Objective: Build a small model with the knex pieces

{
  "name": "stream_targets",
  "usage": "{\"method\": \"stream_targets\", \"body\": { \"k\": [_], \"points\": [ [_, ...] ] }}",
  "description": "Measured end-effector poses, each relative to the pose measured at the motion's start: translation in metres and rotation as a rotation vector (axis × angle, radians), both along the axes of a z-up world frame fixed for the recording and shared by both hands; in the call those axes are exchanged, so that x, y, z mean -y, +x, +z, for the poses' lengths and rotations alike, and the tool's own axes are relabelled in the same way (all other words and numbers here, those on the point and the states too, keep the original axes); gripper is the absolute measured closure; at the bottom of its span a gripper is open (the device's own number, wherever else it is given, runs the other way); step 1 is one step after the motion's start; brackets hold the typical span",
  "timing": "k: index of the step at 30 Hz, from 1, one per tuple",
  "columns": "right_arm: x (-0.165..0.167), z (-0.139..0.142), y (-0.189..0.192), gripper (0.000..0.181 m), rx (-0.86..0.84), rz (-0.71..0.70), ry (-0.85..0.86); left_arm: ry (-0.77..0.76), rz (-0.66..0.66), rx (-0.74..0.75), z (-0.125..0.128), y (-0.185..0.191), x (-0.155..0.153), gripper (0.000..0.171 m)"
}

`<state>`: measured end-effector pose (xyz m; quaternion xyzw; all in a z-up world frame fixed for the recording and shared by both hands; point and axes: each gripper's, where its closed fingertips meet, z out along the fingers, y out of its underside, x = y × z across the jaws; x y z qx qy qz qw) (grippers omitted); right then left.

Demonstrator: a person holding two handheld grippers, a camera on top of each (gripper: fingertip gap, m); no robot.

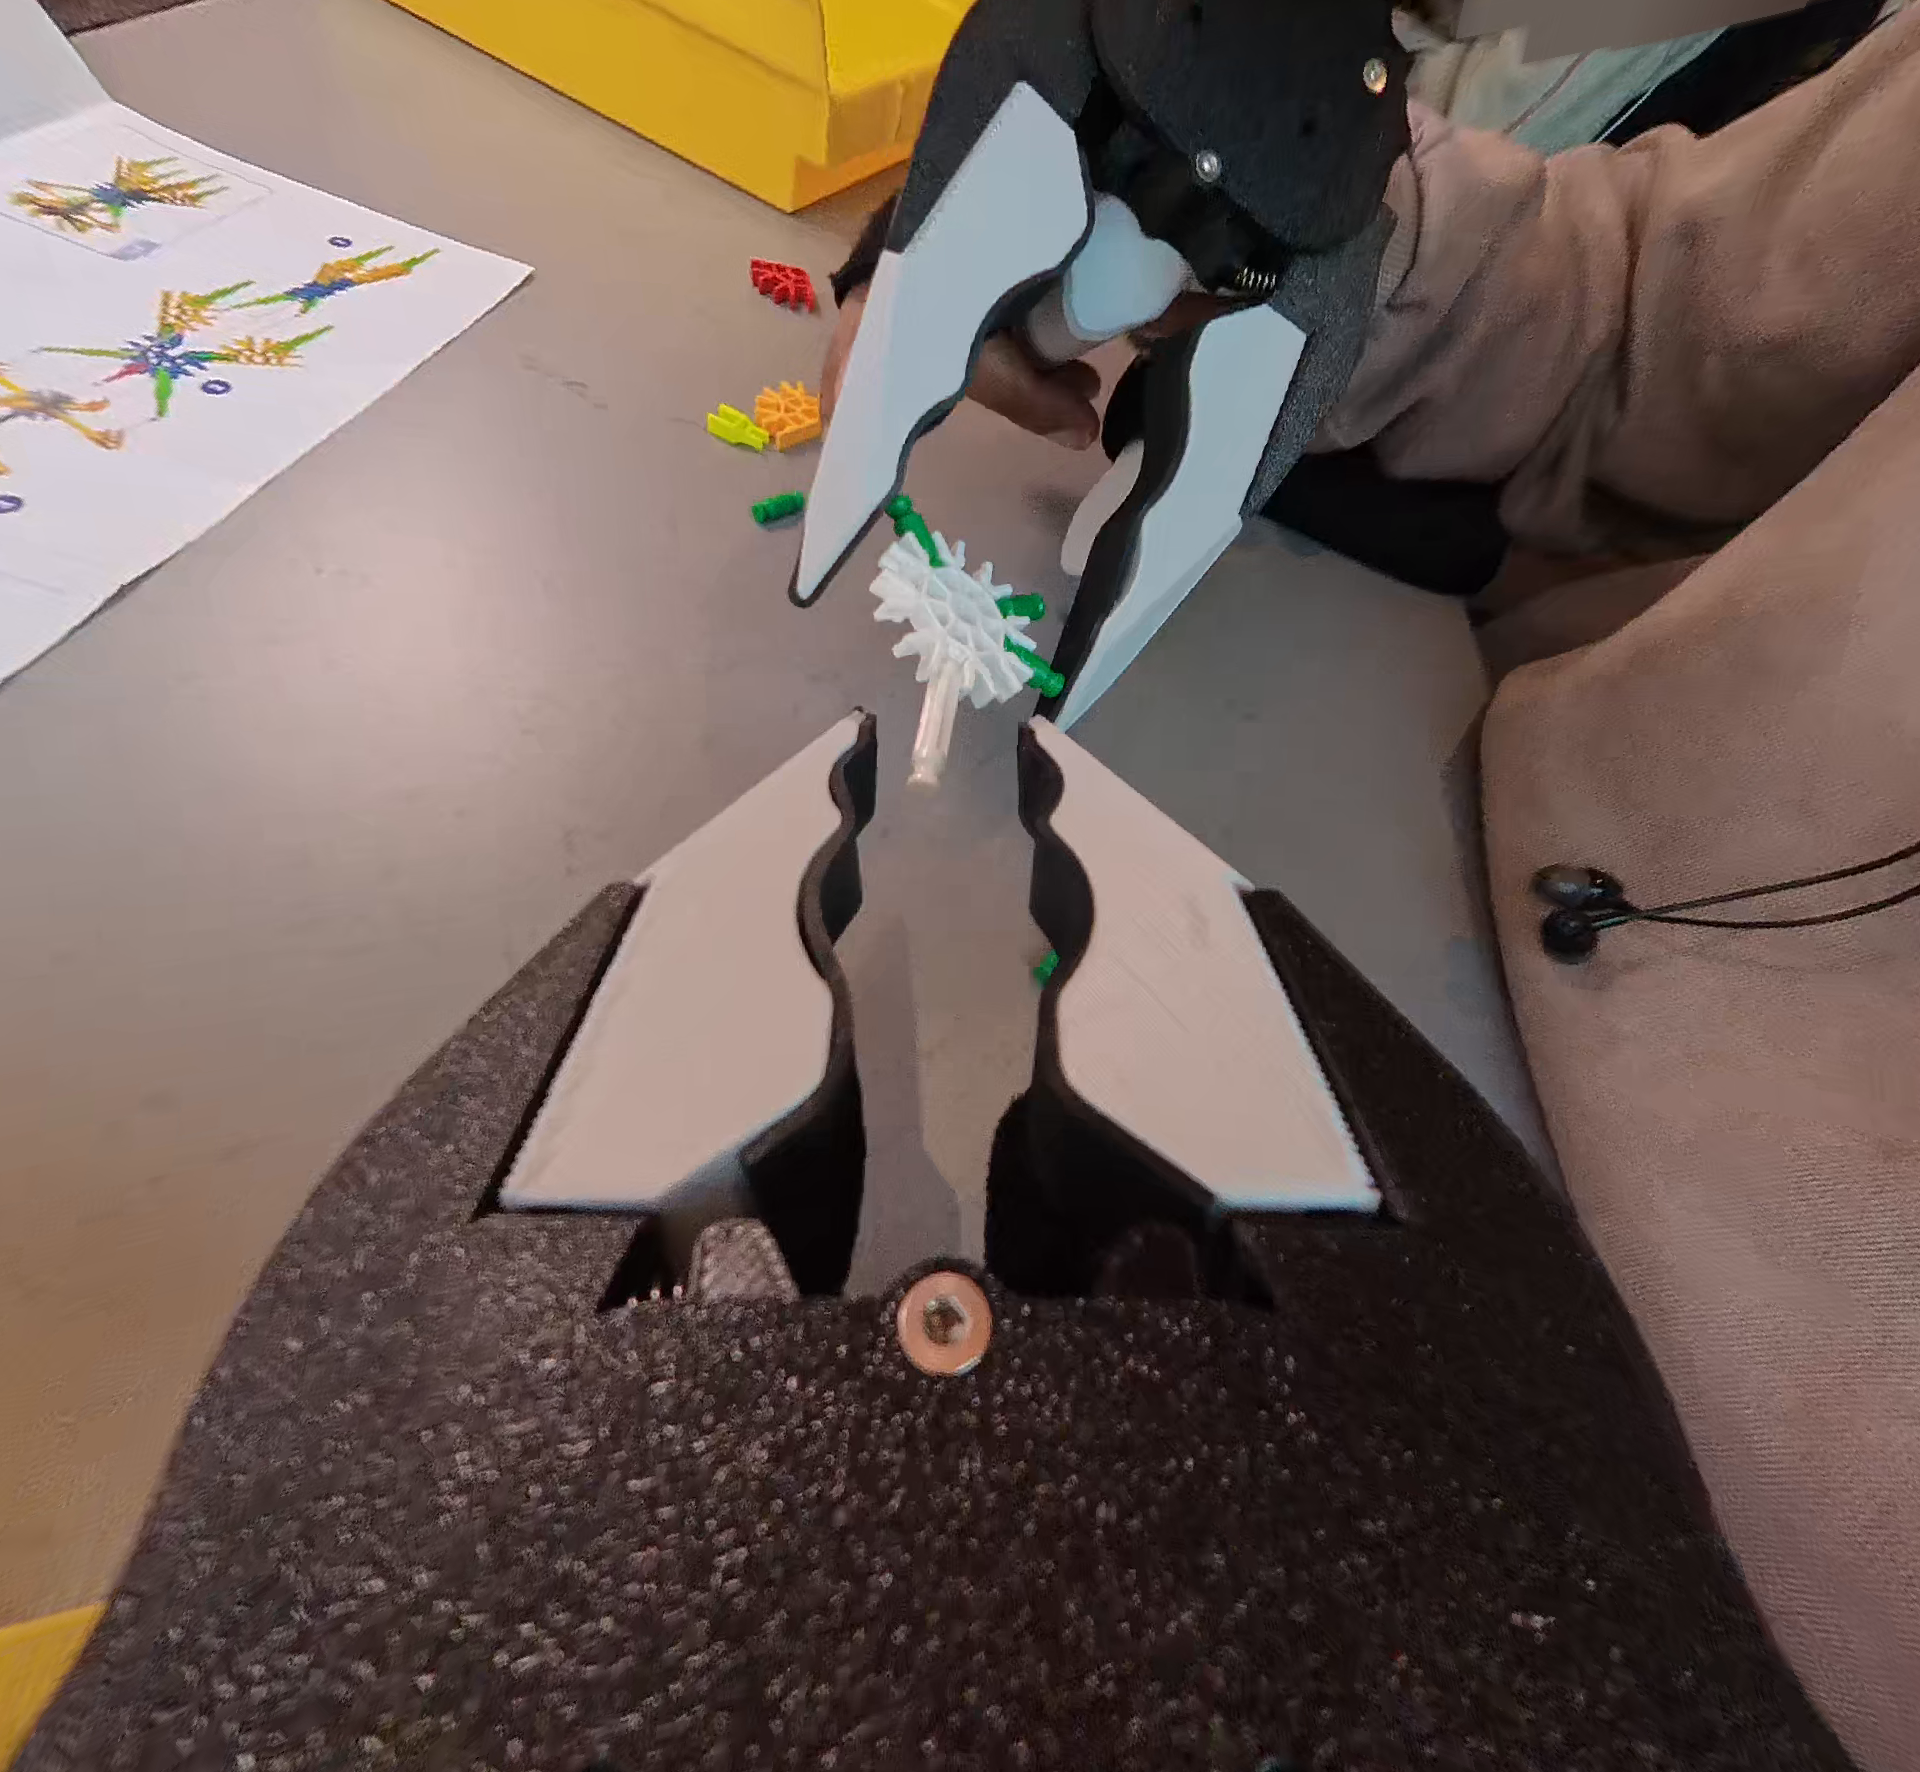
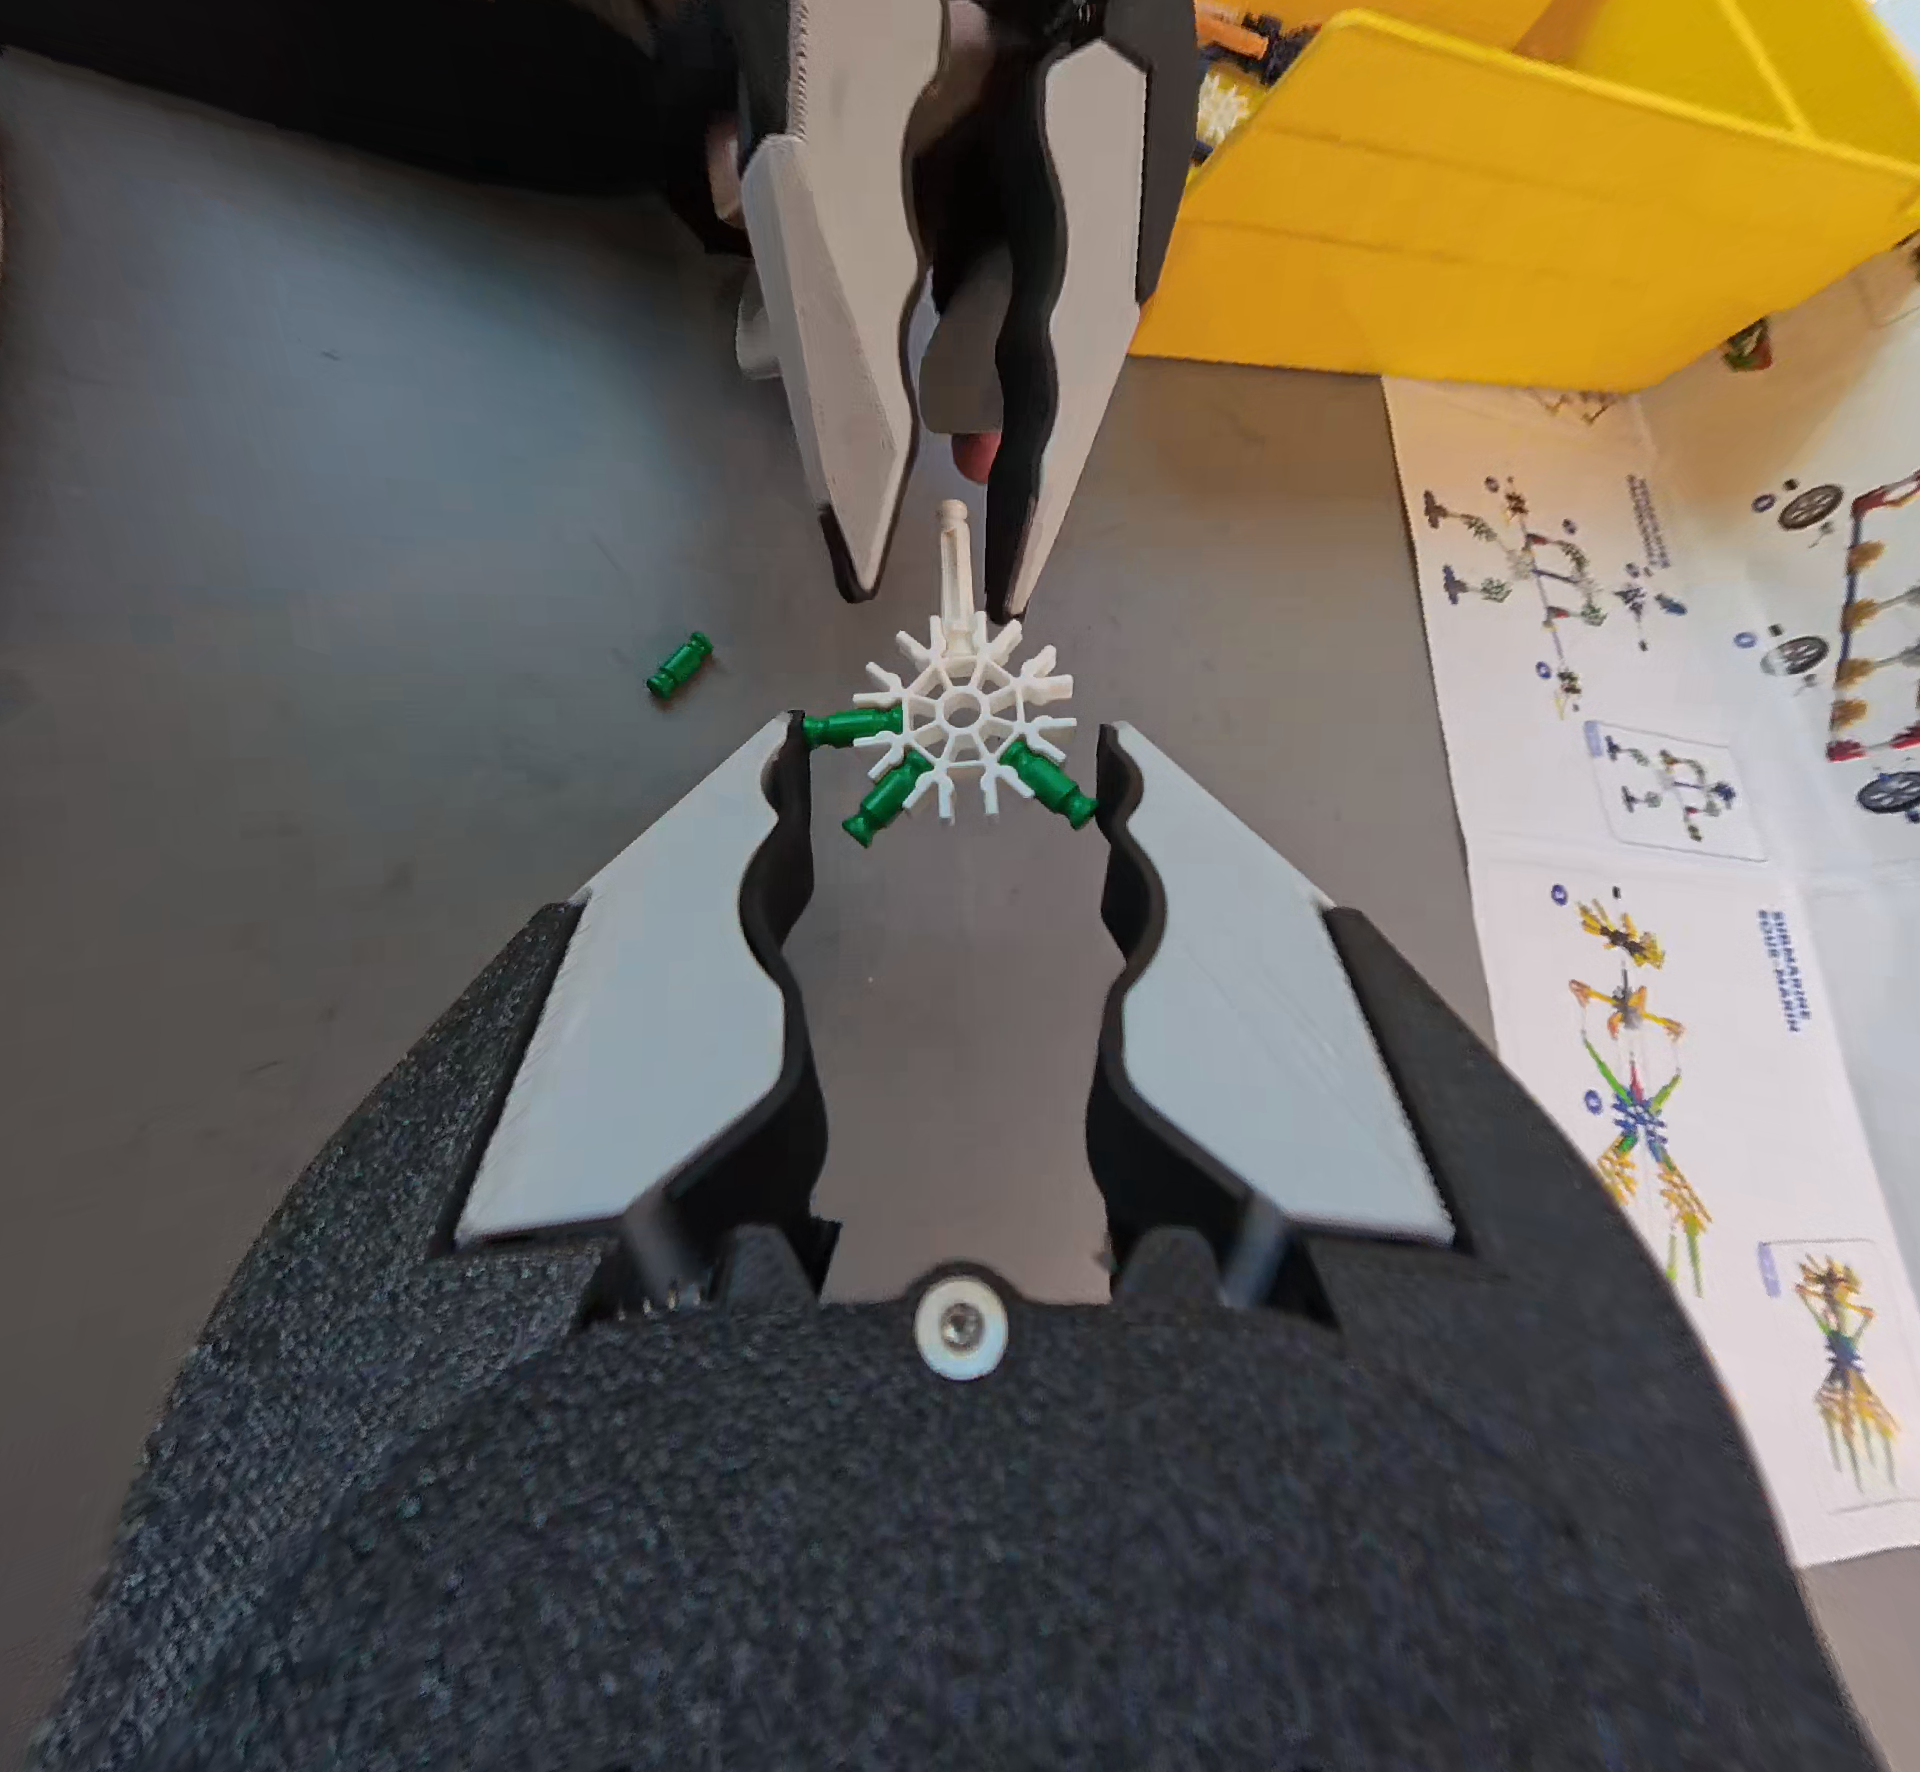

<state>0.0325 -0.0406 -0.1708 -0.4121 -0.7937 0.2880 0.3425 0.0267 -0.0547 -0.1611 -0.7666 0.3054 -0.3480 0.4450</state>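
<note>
A white snowflake-shaped connector carries three short green rods and one white rod; it also shows in the left wrist view. My right gripper is wide open with a finger on each side of the connector. Its fingertips sit against or very near the green rod ends; I cannot tell whether they touch. My left gripper is open, its tips on either side of the white rod's free end without pinching it. I cannot tell whether the piece rests on the grey table.
A yellow bin with more parts stands behind. A printed instruction sheet lies beside it. Loose red, orange and yellow-green pieces and a green rod lie on the table. A person's sleeve fills the right. Both grippers' tips are close together, under 4 cm apart.
</note>
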Motion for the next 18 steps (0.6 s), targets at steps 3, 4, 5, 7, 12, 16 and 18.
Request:
{"method": "stream_targets", "body": {
  "k": [3,4,5,7,12,16,18],
  "points": [
    [0.002,0.007,0.000,0.127,-0.053,0.028,0.034,0.009,-0.014,0.025,0.005,0.004,0.001,0.166],
    [0.004,0.007,0.000,0.127,-0.053,0.034,0.006,0.005,-0.027,0.046,0.008,0.005,0.003,0.166],
    [0.005,0.008,0.000,0.127,-0.056,0.034,-0.051,0.004,-0.034,0.065,0.010,0.006,0.004,0.166],
    [0.011,0.015,0.001,0.128,-0.070,0.043,-0.243,0.031,-0.036,0.069,0.013,0.005,0.004,0.166],
    [0.012,0.044,0.003,0.136,-0.092,0.037,-0.749,0.116,-0.021,0.065,0.022,0.003,0.004,0.166],
    [0.002,0.043,0.000,0.162,-0.078,-0.031,-0.892,0.150,-0.003,0.066,0.026,0.000,0.002,0.166],
    [0.002,0.045,-0.001,0.174,-0.072,-0.041,-0.959,0.158,0.014,0.060,0.026,0.000,0.000,0.166]
  ]
}}
